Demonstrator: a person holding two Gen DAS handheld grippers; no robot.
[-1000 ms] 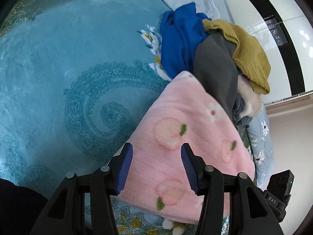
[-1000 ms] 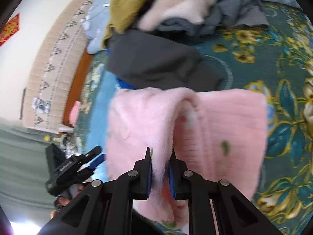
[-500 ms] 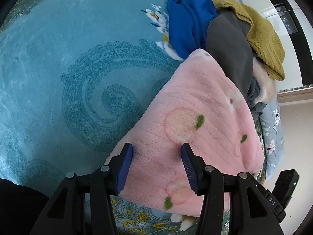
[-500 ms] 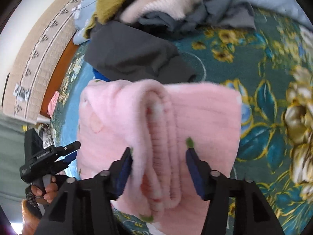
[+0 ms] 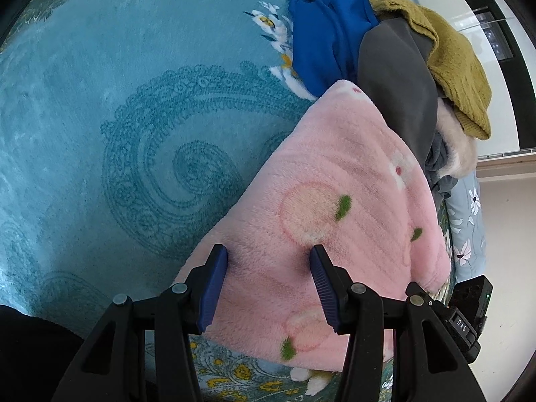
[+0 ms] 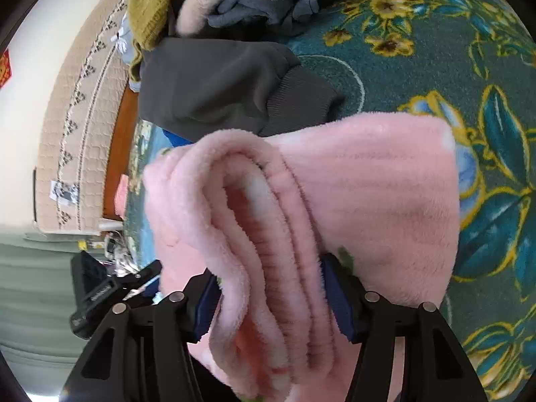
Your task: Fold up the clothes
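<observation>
Right wrist view: right gripper [image 6: 268, 288] is standing spread, the folded pink fleece garment [image 6: 335, 201] lying bunched between its jaws on the bed.
Soft, light and floppy, it is likely best pinched at its thick folded edge; left gripper [image 5: 268, 268], also spread, is hovering over it.

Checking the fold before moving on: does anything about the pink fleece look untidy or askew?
Yes. The pink fleece has a loose edge: its layers bulge up in a rumpled roll between the right tool's open jaws instead of lying flat. Behind it, the dark grey garment remains unfolded.
</observation>
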